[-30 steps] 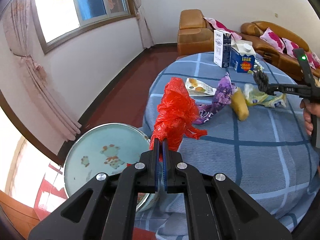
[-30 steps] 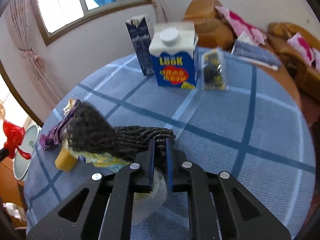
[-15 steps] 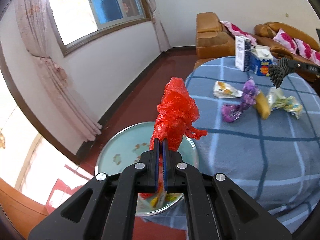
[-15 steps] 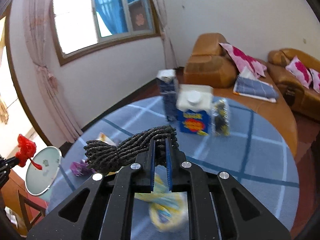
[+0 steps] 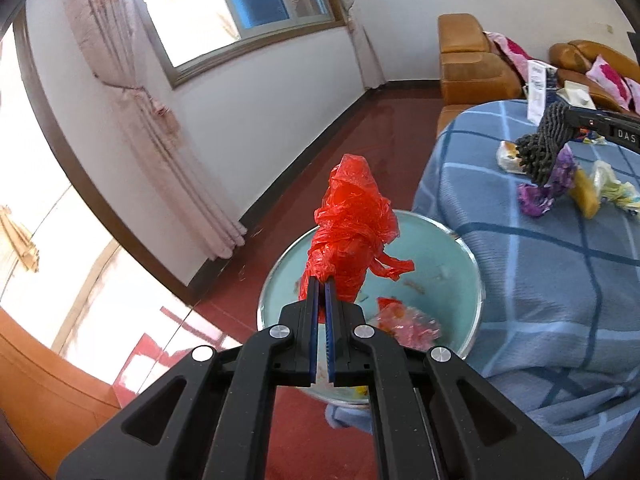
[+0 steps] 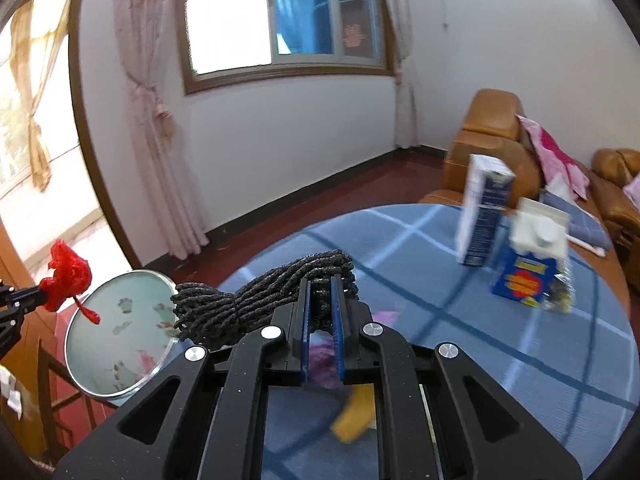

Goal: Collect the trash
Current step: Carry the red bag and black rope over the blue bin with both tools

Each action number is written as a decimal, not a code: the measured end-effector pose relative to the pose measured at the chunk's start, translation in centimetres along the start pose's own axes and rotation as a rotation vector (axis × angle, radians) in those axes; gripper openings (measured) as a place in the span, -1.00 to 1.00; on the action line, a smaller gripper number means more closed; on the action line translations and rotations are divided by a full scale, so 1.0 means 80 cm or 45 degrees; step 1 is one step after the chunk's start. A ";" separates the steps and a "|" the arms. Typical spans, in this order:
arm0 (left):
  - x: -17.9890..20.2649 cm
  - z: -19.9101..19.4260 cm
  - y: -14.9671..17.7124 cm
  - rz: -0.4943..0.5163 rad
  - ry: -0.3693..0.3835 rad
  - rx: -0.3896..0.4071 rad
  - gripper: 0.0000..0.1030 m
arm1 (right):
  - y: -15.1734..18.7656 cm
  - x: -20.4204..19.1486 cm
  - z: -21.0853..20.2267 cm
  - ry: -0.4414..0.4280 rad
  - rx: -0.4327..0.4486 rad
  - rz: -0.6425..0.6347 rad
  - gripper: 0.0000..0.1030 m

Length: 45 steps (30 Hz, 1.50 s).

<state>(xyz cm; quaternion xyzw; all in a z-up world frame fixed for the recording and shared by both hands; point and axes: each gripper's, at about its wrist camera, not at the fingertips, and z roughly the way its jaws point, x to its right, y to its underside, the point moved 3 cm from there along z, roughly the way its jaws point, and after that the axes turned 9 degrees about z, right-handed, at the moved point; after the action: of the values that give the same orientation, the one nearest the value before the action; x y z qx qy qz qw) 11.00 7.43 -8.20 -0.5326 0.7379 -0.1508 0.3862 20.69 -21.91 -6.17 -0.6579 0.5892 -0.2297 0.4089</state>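
Left wrist view: left gripper (image 5: 320, 280) pressed together on lower end of crumpled red plastic bag (image 5: 352, 220), bag standing up ahead of the tips. Changed since a second ago: round pale-green bin with trash inside (image 5: 472, 256), then mostly left of and below the tool, now directly beneath and beyond the bag; blue checked tablecloth of round table (image 5: 560, 280) shifted off to the right. Judged ready for release into the bin. Far right of tool: right gripper (image 5: 568, 114) cut off by the frame edge, carrying dark grey coiled rope bundle (image 5: 540, 152) above purple wrapper (image 5: 536, 200) and yellow packet (image 5: 586, 196). Bin contents partly hidden by the tool body. Right wrist view: right gripper pinching the rope bundle, bundle trailing left of the tips; lifted clear of the cloth compared with a second ago, now aimed toward the bin at lower left. Judged mid-carry, drop not yet possible. Tall dark-blue-and-white carton (image 6: 484, 216) and blue gable-top carton with white cap (image 6: 528, 264) blurred at right; print unreadable. Items under the tool obscured.
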 end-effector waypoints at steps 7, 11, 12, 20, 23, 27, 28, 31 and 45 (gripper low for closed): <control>-0.019 0.005 0.015 -0.026 -0.025 -0.027 -0.95 | 0.005 -0.057 0.024 -0.063 -0.028 -0.075 -0.80; -0.029 0.006 0.019 -0.047 -0.040 -0.037 -0.95 | 0.006 -0.078 0.031 -0.083 -0.038 -0.104 -0.80; -0.031 0.007 0.020 -0.053 -0.043 -0.040 -0.95 | 0.006 -0.081 0.031 -0.086 -0.039 -0.110 -0.80; -0.045 0.012 0.031 -0.081 -0.064 -0.059 -0.95 | 0.006 -0.099 0.043 -0.110 -0.054 -0.150 -0.80; -0.046 0.013 0.029 -0.090 -0.067 -0.061 -0.95 | 0.008 -0.104 0.045 -0.116 -0.058 -0.162 -0.80; -0.048 0.013 0.029 -0.097 -0.068 -0.062 -0.95 | 0.010 -0.108 0.049 -0.125 -0.067 -0.173 -0.80; -0.049 0.012 0.029 -0.100 -0.070 -0.061 -0.95 | 0.010 -0.110 0.050 -0.126 -0.070 -0.176 -0.80; -0.051 0.013 0.031 -0.106 -0.069 -0.062 -0.95 | 0.011 -0.113 0.053 -0.132 -0.075 -0.185 -0.80; -0.047 0.011 0.028 -0.106 -0.056 -0.060 -0.95 | 0.014 -0.126 0.053 -0.146 -0.087 -0.211 -0.80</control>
<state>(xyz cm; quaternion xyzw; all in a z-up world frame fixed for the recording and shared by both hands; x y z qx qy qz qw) 10.62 11.88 -8.65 -0.5751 0.7097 -0.1376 0.3829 21.34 -11.06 -7.66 -0.7300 0.5159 -0.2044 0.3990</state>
